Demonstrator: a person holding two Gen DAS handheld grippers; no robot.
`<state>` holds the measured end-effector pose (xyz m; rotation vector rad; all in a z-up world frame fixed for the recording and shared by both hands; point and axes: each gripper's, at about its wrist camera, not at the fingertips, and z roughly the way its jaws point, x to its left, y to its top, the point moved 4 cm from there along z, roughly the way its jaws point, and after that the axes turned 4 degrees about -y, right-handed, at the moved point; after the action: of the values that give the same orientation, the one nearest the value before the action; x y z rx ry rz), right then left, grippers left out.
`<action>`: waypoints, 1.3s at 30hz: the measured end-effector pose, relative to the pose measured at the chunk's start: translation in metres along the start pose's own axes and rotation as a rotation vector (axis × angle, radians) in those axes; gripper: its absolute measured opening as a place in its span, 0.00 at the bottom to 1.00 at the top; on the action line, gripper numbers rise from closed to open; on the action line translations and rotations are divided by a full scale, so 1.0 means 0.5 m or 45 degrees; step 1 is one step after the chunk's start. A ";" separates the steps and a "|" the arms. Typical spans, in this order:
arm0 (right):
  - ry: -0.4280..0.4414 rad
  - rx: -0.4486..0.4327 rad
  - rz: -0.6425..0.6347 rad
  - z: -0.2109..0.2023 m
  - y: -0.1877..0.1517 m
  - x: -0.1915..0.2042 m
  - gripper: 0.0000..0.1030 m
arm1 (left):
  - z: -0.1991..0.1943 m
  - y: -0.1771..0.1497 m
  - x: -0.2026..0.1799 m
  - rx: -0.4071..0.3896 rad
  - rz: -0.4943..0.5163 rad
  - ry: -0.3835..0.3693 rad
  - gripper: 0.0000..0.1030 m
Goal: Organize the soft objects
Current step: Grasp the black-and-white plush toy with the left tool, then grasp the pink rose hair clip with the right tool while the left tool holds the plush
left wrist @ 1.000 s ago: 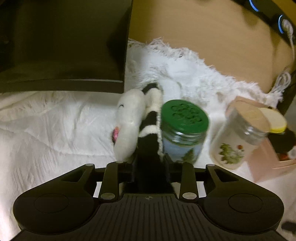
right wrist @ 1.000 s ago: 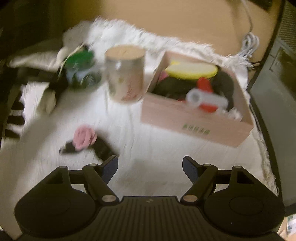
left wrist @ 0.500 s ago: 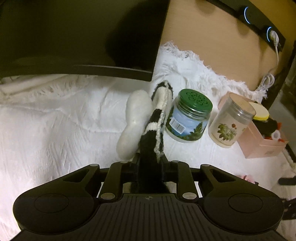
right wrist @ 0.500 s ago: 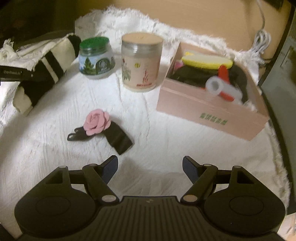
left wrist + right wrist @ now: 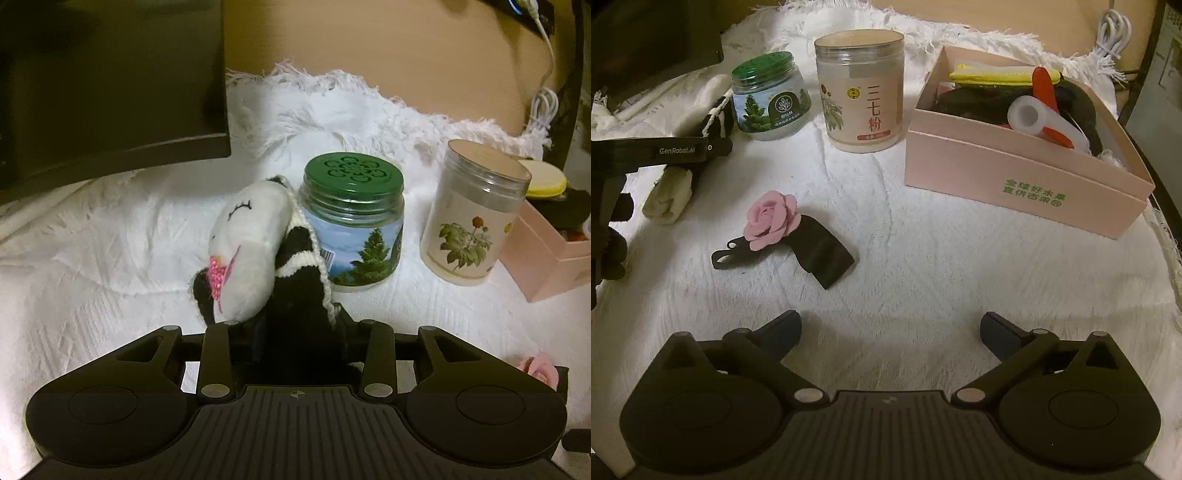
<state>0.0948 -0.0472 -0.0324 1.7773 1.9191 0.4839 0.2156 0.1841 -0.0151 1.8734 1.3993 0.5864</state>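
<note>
Beside the green-lidded jar (image 5: 352, 221), left gripper (image 5: 299, 325) is clenched on the knit plush toy (image 5: 255, 251); right gripper (image 5: 890, 325) gapes empty. Next I'd guess: haul it to the pink box (image 5: 1015, 177).

The left tongs (image 5: 299, 325) hide the lower end of the knitted toy (image 5: 251, 243), and their fingertips are buried in its black yarn. The pink box (image 5: 546, 254) is cut off by the left wrist view's right edge. Its contents (image 5: 1015, 99) overlap; the dark items cannot be identified
</note>
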 end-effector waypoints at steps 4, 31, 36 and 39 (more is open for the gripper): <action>-0.002 -0.022 0.003 0.000 -0.003 -0.001 1.00 | -0.011 -0.023 0.001 -0.061 -0.042 -0.008 0.41; -0.001 -0.053 0.004 -0.004 -0.005 0.001 1.00 | -0.030 0.045 0.009 -0.088 -0.093 0.029 0.50; 0.000 -0.054 0.004 -0.004 -0.005 0.002 1.00 | -0.006 0.043 -0.009 -0.036 -0.023 0.087 0.58; -0.001 -0.059 0.004 -0.004 -0.005 0.004 1.00 | 0.002 0.043 -0.014 -0.025 -0.006 0.113 0.59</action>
<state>0.0914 -0.0452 -0.0325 1.7518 1.8898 0.5247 0.2276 0.1738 0.0014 1.8483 1.4491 0.6859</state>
